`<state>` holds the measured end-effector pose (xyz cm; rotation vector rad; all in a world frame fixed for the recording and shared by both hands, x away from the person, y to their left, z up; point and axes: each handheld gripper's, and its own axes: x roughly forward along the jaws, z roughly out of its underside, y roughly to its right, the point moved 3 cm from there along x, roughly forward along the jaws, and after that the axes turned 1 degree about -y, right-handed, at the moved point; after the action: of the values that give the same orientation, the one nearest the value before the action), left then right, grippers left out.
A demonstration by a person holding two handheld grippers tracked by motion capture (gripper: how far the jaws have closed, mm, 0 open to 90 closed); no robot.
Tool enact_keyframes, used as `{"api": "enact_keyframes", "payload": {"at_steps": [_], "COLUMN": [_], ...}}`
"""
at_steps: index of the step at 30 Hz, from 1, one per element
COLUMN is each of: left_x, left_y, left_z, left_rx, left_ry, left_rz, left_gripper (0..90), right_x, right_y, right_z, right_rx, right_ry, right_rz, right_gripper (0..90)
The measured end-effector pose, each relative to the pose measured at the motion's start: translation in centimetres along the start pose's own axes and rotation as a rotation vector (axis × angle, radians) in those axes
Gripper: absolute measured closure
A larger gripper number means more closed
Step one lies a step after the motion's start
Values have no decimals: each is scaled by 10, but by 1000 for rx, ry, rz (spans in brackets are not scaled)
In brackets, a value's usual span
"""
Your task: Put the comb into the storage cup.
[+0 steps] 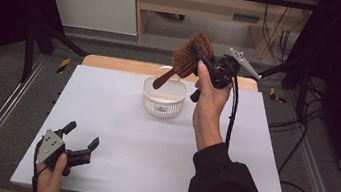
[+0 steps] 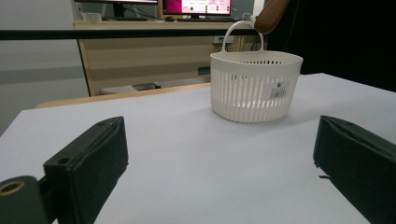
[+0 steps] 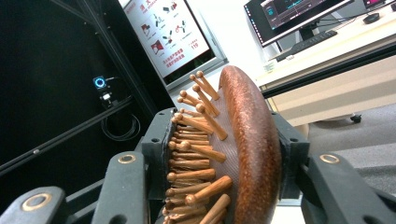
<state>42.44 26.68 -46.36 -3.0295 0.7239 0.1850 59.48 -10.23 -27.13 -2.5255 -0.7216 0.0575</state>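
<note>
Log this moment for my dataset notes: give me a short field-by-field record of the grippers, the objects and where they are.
surface: white table
right gripper: raised above the table's far side, jaws shut on the hairbrush's head
hairbrush: wooden, bristled, held in the air, handle angled down toward the basket
basket: white, slotted, handle up, standing on the far middle of the table; contents cannot be told
left gripper: low at the near left corner, jaws open, holding nothing

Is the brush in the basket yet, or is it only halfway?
Picked up, it seems: the right gripper is shut on the brush, holding its head in the air with the handle tip just over the basket. Not in yet. Probably left: lower it in and let go. The left gripper sits open near the table's front edge.
</note>
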Motion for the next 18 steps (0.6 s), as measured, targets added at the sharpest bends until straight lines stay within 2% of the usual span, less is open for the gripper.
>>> {"api": "enact_keyframes", "payload": {"at_steps": [18], "left_x": [0], "left_y": [0], "left_z": [0], "left_rx": [-2], "left_ry": [0], "left_rz": [6], "left_gripper": [31], "right_x": [1], "right_y": [4], "right_z": [4], "right_rx": [-26], "right_ry": [6], "right_rz": [31], "right_gripper": [509]}}
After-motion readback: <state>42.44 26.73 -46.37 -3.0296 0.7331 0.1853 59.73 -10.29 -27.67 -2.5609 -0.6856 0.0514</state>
